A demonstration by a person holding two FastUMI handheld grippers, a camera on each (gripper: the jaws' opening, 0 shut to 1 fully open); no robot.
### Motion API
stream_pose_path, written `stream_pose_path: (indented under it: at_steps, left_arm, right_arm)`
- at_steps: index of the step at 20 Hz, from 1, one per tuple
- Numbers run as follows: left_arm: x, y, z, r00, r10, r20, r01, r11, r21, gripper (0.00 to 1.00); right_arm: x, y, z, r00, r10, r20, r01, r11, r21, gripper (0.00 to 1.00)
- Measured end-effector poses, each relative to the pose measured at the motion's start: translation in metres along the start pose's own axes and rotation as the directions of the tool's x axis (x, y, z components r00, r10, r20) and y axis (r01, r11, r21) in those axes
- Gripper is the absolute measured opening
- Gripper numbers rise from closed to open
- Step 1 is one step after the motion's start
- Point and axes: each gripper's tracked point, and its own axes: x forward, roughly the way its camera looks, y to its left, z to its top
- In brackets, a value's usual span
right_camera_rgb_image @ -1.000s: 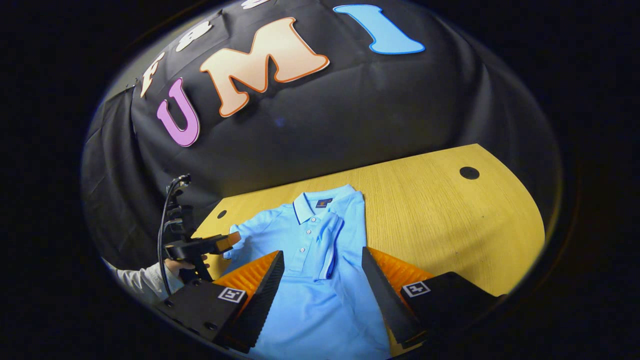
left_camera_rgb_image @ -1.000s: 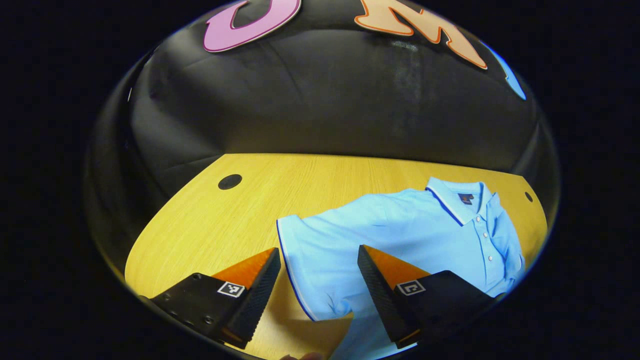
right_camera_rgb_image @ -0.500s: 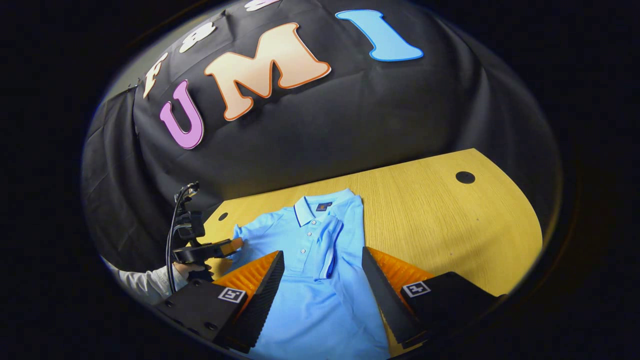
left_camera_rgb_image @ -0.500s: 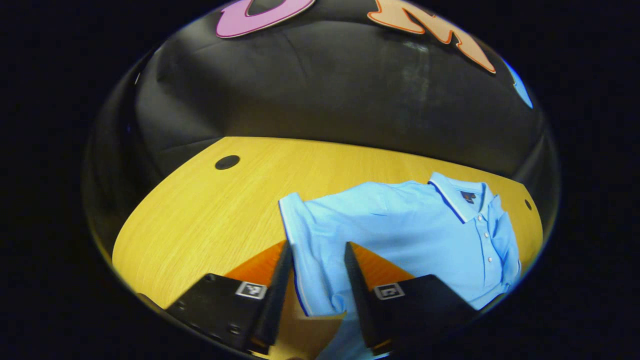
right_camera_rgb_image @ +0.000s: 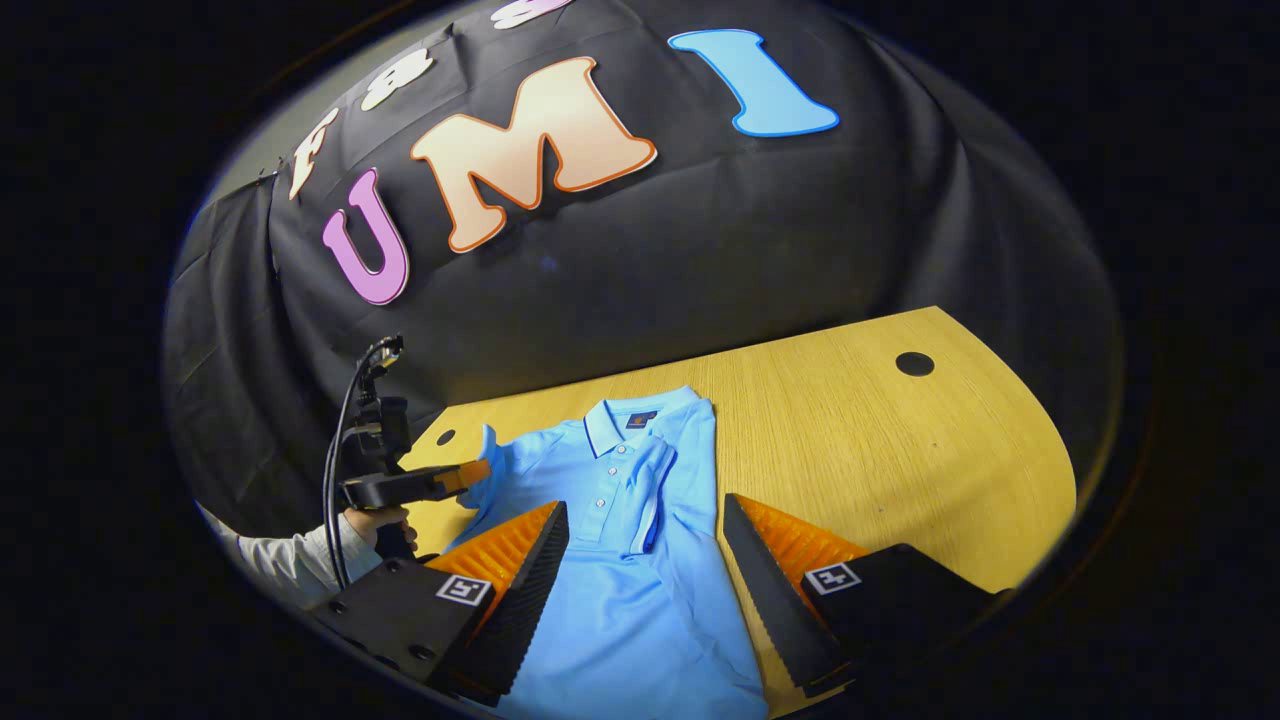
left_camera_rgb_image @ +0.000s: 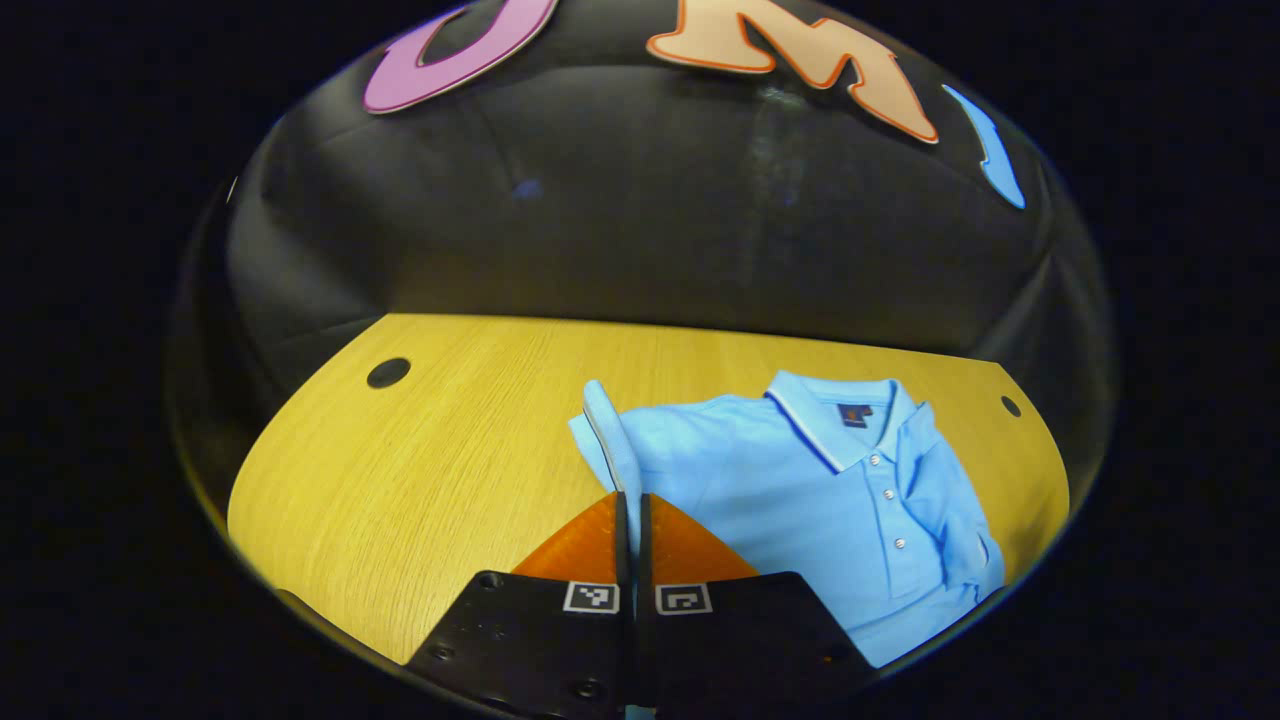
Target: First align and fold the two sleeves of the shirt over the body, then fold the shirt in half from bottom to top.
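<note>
In the left gripper view, the left gripper [left_camera_rgb_image: 630, 510] is pinched tight on the sleeve [left_camera_rgb_image: 606, 430] of the blue shirt [left_camera_rgb_image: 800, 490], low in the middle. The right gripper view adds a hand [right_camera_rgb_image: 375, 520] at lower left holding that gripper, and the right gripper [right_camera_rgb_image: 645, 540] spread wide over the shirt's body. The shirt lies on a yellow wooden table [right_camera_rgb_image: 900, 450] before a black cloth wall [right_camera_rgb_image: 700, 250].

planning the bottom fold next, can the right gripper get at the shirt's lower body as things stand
Probably yes. The right gripper hangs open directly over the shirt, with bare cloth between its fingers and nothing on top. The left gripper is off at the far sleeve, shut on it.
</note>
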Motion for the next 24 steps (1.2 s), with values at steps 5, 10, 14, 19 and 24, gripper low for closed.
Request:
stream_pose_path:
  at_steps: [5, 10, 14, 19, 24]
  left_arm:
    - [-0.006, -0.072, 0.007, 0.993, -0.115, -0.016, 0.116, 0.992, 0.042, 0.00]
    - [0.008, -0.118, -0.021, 0.979, -0.186, -0.082, 0.186, 0.982, -0.001, 0.00]
    - [0.019, -0.118, -0.039, 0.976, -0.180, -0.124, 0.183, 0.983, 0.014, 0.00]
    - [0.008, -0.120, -0.018, 0.971, -0.239, -0.011, 0.239, 0.971, 0.007, 0.71]
    - [-0.081, -0.104, 0.003, 0.969, -0.236, 0.078, 0.237, 0.971, -0.009, 0.96]
  right_arm:
    - [-0.010, -0.006, 0.002, 1.000, -0.011, 0.017, 0.011, 0.999, 0.037, 0.97]
    - [-0.014, -0.011, -0.005, 0.999, -0.034, 0.013, 0.034, 0.999, 0.020, 0.98]
    - [-0.009, -0.011, -0.010, 0.998, -0.055, 0.007, 0.055, 0.998, 0.018, 0.98]
    - [-0.013, -0.006, -0.007, 0.997, -0.069, 0.037, 0.069, 0.998, 0.007, 0.97]
    - [-0.053, -0.012, -0.002, 0.993, -0.077, 0.088, 0.085, 0.992, -0.097, 0.98]
